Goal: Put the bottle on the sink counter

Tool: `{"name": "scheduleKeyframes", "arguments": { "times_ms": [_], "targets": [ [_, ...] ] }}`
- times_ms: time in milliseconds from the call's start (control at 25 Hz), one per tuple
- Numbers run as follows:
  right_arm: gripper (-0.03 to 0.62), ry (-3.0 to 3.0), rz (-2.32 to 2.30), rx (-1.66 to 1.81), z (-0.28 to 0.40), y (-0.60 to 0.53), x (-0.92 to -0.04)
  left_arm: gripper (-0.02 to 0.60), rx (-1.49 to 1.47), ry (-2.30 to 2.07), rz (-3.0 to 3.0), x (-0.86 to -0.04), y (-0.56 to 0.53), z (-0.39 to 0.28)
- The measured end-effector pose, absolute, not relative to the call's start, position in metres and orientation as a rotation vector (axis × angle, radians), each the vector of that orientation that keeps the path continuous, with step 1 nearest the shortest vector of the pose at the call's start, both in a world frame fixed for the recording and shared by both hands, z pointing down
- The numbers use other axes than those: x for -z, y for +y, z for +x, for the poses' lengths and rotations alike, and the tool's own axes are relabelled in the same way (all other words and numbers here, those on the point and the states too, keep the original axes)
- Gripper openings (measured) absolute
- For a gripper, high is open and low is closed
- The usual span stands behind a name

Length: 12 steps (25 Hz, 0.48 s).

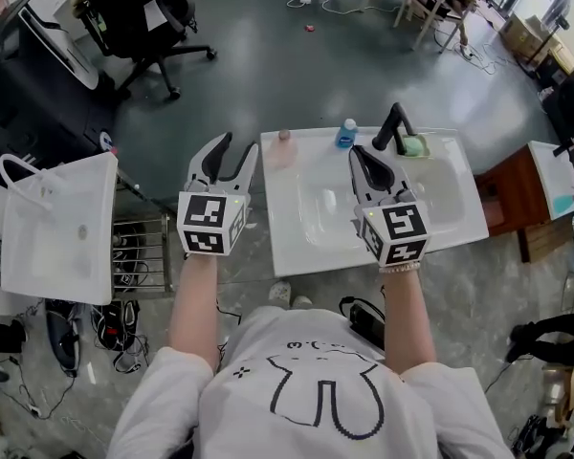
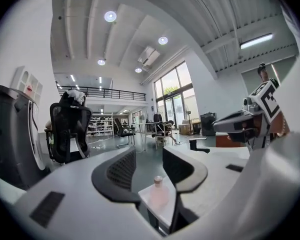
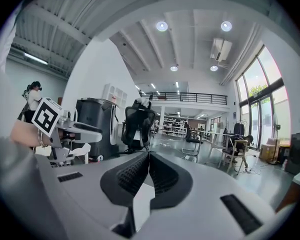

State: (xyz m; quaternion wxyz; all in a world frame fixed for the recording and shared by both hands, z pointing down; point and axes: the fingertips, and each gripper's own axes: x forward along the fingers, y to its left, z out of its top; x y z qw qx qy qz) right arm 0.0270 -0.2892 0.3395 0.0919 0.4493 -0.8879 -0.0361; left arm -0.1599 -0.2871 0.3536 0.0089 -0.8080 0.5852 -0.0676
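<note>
A small pink bottle (image 1: 285, 142) stands upright on the far left corner of the white sink counter (image 1: 289, 247). My left gripper (image 1: 241, 147) hovers just left of that corner, raised above it. Its jaws stand apart with nothing between them. In the left gripper view the pink bottle (image 2: 158, 191) shows low down, beyond the gap of the left gripper (image 2: 149, 152), and nothing touches it. My right gripper (image 1: 356, 152) hangs over the basin, shut on nothing. The right gripper (image 3: 149, 154) shows its pads pressed together in its own view.
A black faucet (image 1: 394, 127), a blue-capped bottle (image 1: 345, 134) and a green sponge (image 1: 413, 145) sit along the counter's far edge. A second white basin (image 1: 57, 228) lies at the left, with a wire rack (image 1: 139, 251) beside it. An office chair (image 1: 134, 17) stands behind.
</note>
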Motion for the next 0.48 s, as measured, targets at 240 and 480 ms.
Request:
{"name": "scheduleKeyframes", "arguments": {
  "times_ms": [240,480],
  "targets": [
    [0.029,-2.655,1.334,0.187,0.030,-0.284,-0.315,0.030,0.169,1.860,-2.408,-0.324,-0.276,-0.167],
    [0.029,-2.685,1.373,0.244,0.038,-0.283,-0.289,0.009,0.142,1.861,-2.342,-0.300,-0.269,-0.174]
  ]
}}
